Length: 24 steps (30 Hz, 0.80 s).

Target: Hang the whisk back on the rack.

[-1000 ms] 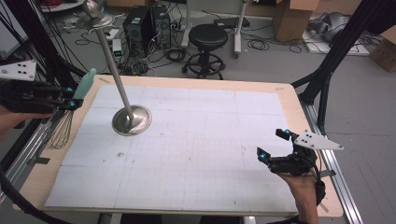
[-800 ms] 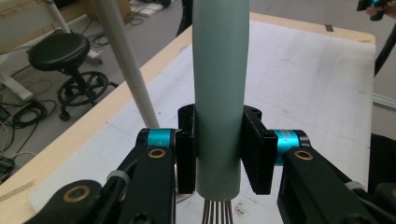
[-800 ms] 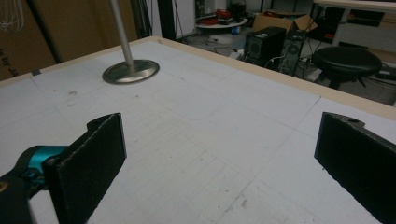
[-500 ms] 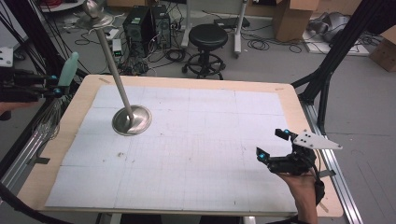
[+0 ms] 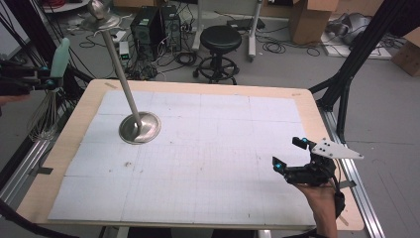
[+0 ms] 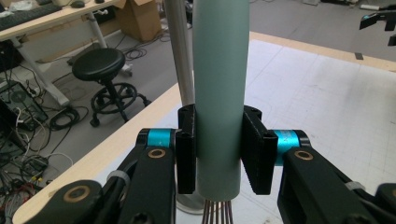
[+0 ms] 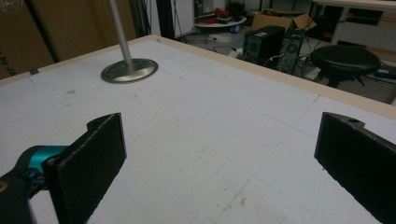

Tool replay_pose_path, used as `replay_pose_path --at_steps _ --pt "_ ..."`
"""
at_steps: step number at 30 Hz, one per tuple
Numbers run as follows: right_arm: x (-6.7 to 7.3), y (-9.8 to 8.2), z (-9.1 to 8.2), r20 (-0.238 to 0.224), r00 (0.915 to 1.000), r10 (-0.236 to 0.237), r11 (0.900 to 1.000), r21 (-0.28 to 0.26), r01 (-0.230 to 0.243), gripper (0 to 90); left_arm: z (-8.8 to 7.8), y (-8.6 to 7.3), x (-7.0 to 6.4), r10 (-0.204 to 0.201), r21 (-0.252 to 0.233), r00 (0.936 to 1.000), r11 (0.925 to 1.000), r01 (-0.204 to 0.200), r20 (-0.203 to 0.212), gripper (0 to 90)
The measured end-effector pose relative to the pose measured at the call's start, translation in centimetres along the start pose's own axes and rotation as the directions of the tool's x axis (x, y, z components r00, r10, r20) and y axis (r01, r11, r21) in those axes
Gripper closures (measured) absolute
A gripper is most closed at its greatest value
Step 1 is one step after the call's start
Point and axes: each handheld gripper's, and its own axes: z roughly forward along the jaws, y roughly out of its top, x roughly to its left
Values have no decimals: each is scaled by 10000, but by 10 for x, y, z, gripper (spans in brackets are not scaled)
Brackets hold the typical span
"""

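The left tool [image 5: 47, 82] is seen in the high view at the counter's far-left edge, closed on the pale green handle of a whisk [image 5: 49, 94], whose wire loops hang down outside the counter [image 5: 74, 148]. The right tool [image 5: 289, 156] is held low over the near-right corner with its jaws spread wide and nothing between them. On the white gridded mat a metal stand [image 5: 140, 127] rests on its round base, its pole slanting up toward a cap at the top. The step in hand is judged to be carrying the whisk to this stand, probably to hang it there; the whisk is best kept upright, with the wires lifted clear of the counter's edge before it is swung inward. The pole lies in the likely path, so it should be approached from the side and not knocked.

In the left gripper view, the handle [image 6: 218, 93] is shown clamped squarely between the two black pads, standing vertical, with the wires emerging just below. The stand's pole [image 6: 182, 56] rises just behind it. The grip sits low on the handle, so a tilt should be watched for.

In the right gripper view, the open pads [image 7: 91, 165] frame bare mat, with the stand's base [image 7: 129, 71] well apart at the far side. A black stool [image 7: 345, 60] and computer cases stand on the floor beyond, clear of the work.
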Motion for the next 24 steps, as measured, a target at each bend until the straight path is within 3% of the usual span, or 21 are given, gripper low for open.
replay_pose_path --at_steps 14,24 --pt "0 -1 -1 4 10000 17 10000 73 -17 8 -2 13 15 -216 -198 9990 9996 208 -397 694" --pt "0 0 -2 4 10000 -2 10000 49 2 8 5 16 23 -270 -67 9983 9996 266 -523 694"
